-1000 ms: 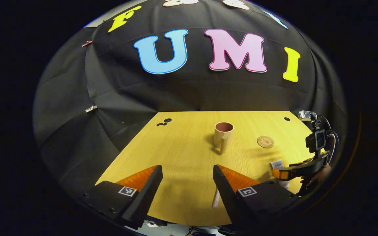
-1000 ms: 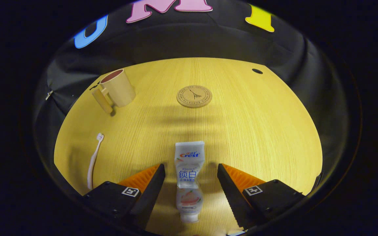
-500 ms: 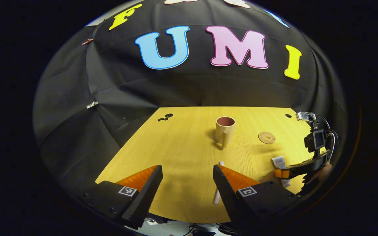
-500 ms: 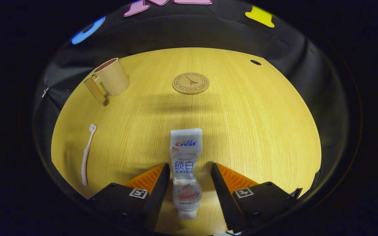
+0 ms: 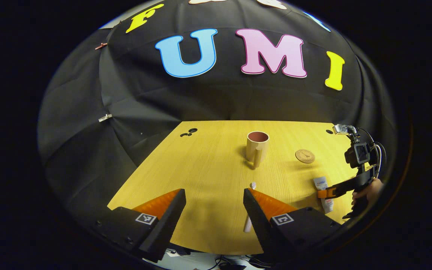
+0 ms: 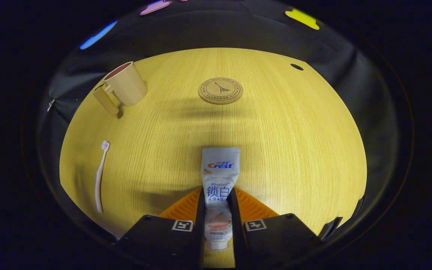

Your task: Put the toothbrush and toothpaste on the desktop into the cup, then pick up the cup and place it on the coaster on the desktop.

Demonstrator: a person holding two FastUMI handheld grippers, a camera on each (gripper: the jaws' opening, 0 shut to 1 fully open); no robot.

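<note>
Toothpaste (image 6: 220,176) is lying flat on the bench (image 6: 294,150), now being squeezed between both fingers of the right gripper (image 6: 218,210), whose jaws were standing apart half a second ago; the grasp looks made, so lifting toward the cup (image 6: 125,84) is likely coming next. That cup is standing upright and empty-looking, well apart from the tube, with the coaster (image 6: 220,90) lying bare farther back. Left gripper (image 5: 214,210) is hovering with jaws spread wide, holding nothing, while the toothbrush (image 6: 99,176) is waiting untouched near the bench's front edge
</note>
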